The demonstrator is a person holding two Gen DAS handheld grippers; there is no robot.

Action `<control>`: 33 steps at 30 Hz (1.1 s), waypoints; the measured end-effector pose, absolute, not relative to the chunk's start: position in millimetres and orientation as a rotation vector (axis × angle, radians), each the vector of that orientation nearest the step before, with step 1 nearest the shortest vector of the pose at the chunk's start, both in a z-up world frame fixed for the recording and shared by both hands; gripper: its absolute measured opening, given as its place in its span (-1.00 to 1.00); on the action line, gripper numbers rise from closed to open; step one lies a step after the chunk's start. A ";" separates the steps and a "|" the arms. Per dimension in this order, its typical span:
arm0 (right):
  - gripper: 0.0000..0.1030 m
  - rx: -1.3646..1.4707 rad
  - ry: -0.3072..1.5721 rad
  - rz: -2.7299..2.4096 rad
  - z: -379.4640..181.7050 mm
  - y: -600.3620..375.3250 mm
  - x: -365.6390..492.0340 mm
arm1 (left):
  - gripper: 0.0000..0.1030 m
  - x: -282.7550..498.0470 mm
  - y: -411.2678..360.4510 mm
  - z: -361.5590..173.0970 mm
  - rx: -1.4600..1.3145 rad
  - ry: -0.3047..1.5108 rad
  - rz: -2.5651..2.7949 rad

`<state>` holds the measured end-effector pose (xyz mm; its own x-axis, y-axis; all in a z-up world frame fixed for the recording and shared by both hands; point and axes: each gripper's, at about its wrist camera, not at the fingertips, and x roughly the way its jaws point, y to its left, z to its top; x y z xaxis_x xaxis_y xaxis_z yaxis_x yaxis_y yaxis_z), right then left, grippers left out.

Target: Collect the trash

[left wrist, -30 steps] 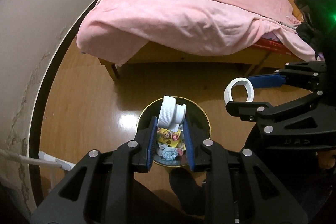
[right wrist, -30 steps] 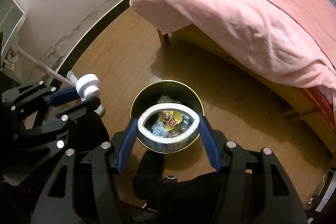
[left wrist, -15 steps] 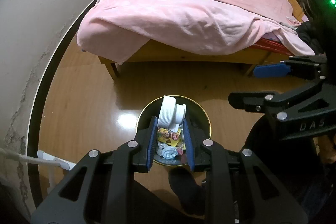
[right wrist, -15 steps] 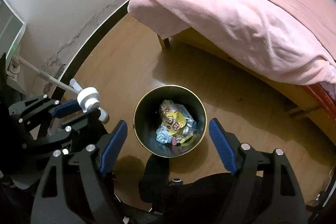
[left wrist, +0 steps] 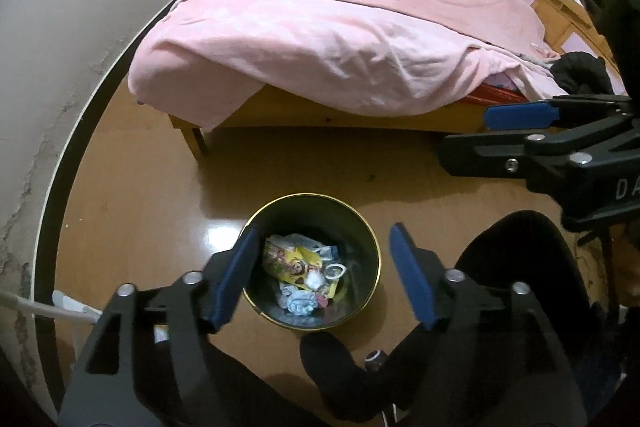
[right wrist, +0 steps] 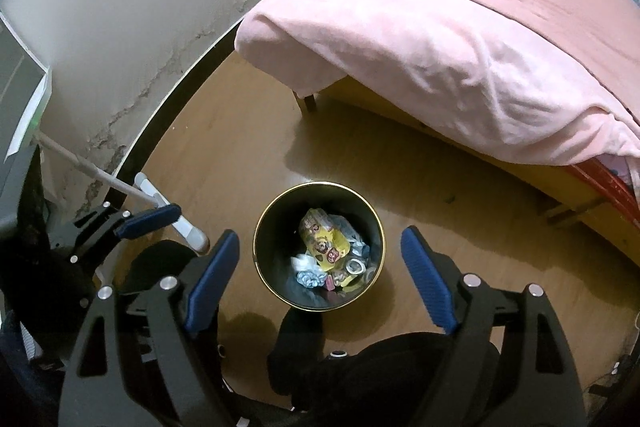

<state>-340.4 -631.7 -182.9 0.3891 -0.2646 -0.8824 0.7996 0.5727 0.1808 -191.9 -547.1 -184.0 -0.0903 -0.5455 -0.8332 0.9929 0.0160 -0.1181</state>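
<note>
A round black trash bin with a gold rim (left wrist: 370, 239) (right wrist: 260, 247) stands on the wooden floor. Inside lie a yellow snack wrapper (left wrist: 294, 261) (right wrist: 326, 241), a white tape ring (left wrist: 335, 270) (right wrist: 355, 266) and crumpled paper (left wrist: 302, 303). My left gripper (left wrist: 322, 273) is open and empty, held above the bin. My right gripper (right wrist: 320, 271) is open and empty, also above the bin; it shows at the right of the left wrist view (left wrist: 520, 117).
A bed with a pink blanket (left wrist: 340, 39) (right wrist: 460, 39) stands behind the bin. A cracked wall with a dark baseboard (right wrist: 160, 119) runs on the left. A white mop-like handle (right wrist: 120, 185) lies near the wall. My dark-socked foot (left wrist: 332, 359) is by the bin.
The right gripper opened first and its white tape ring fell into the bin. Then the left gripper opened and its white bottle-like piece dropped in. Both grippers are now wide open.
</note>
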 end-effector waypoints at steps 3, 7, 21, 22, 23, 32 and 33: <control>0.56 0.663 0.937 -0.740 -179.6 -631.6 -336.8 | 0.62 -184.9 -541.5 -176.0 0.680 0.852 -1.437; 0.60 0.631 0.921 -0.723 -163.1 -630.2 -324.0 | 0.79 -169.1 -524.8 -150.1 0.670 0.800 -1.350; 0.69 0.356 0.784 -0.447 -53.9 -556.8 -180.9 | 0.87 -42.7 -328.7 1.1 0.336 0.650 -0.925; 0.70 0.334 0.778 -0.406 -47.8 -543.3 -165.1 | 0.87 -35.5 -312.9 7.1 0.317 0.646 -0.890; 0.70 0.317 0.776 -0.370 -43.7 -532.0 -152.0 | 0.87 -26.9 -292.6 14.3 0.297 0.641 -0.840; 0.70 0.133 0.773 -0.040 -20.3 -400.0 -47.1 | 0.87 12.5 -132.2 38.8 0.169 0.630 -0.456; 0.71 0.117 0.772 -0.011 -19.3 -386.3 -38.9 | 0.87 13.5 -119.2 39.3 0.158 0.632 -0.427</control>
<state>-38.9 -386.3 -19.3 0.7171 0.0330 -0.6962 0.0528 0.9934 0.1015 13.5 -119.2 39.3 0.7236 -0.3377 -0.6019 0.4328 0.9014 0.0145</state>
